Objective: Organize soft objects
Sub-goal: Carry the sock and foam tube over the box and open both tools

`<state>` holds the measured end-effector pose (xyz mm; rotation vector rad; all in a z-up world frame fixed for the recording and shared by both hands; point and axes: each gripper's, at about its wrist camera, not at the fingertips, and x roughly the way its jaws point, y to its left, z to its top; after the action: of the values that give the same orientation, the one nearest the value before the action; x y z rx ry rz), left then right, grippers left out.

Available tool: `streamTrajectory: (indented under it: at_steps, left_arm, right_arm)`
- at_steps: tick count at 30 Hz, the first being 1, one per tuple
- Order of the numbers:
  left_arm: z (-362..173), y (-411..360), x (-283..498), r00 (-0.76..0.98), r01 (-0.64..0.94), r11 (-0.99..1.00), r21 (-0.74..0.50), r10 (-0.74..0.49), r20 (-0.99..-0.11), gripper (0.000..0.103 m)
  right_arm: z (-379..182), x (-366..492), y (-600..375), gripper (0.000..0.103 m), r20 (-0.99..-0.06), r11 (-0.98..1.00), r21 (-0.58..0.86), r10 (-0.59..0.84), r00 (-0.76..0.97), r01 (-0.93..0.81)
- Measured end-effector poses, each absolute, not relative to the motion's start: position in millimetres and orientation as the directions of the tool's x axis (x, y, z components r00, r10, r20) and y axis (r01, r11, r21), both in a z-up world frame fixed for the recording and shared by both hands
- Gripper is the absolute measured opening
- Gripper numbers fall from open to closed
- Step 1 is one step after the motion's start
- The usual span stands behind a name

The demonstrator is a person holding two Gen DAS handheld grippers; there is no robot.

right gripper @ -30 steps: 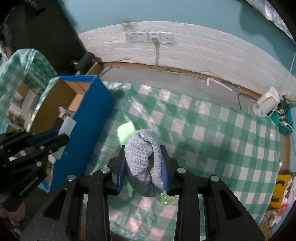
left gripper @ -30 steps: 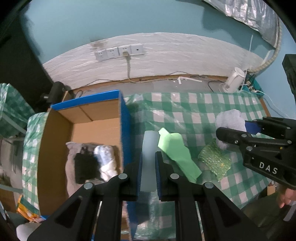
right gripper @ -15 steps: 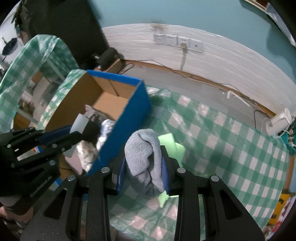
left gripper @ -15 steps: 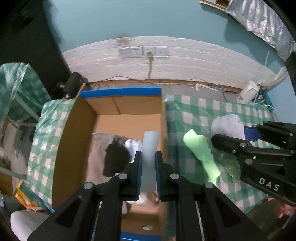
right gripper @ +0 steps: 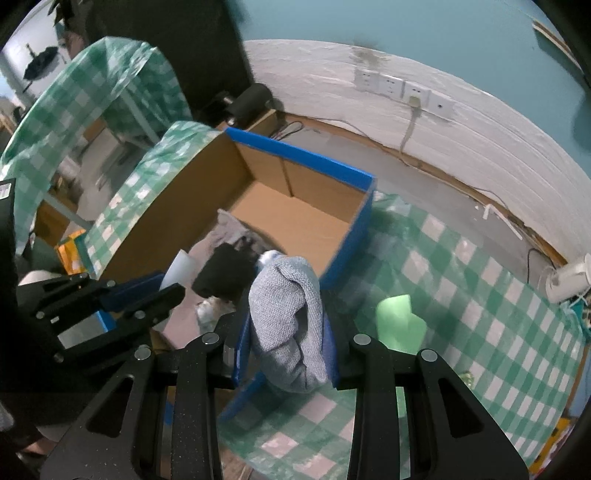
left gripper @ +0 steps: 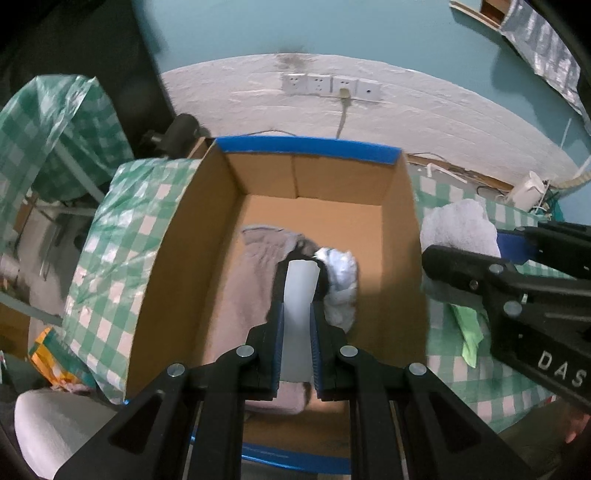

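The wall (left gripper: 369, 33) is teal above, with a white rough-textured band (left gripper: 424, 110) below it. A row of sockets (left gripper: 330, 85) sits on that band, one holding a plug with a cable (left gripper: 341, 118) hanging down. A wooden skirting (right gripper: 461, 184) edges the grey floor (right gripper: 369, 162). The tabletop (right gripper: 480, 295) wears a green-checked cloth. A dark panel (left gripper: 74, 37) fills the left corner. Light is dim.
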<state>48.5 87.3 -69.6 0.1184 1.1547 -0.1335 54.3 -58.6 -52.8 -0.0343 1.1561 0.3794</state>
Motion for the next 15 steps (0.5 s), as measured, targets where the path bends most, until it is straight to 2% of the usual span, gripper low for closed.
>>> streamTrajectory:
  at_steps: [9, 15]
  left_arm:
    - [-91.2, 116.6, 57.3, 0.361, 0.088, 0.995, 0.041, 0.007, -0.932, 0.014]
    - [-101.2, 123.8, 58.6, 0.332, 0.061, 0.997, 0.057, 0.034, -0.943, 0.019]
  right_arm:
    - [-67.6, 55.7, -22.7, 0.032, -0.910, 0.916, 0.153, 0.278, 0.309, -0.371]
    - [-77.7, 57.3, -8.4, 0.032, -0.917, 0.902, 0.161, 0.287, 0.277, -0.401]
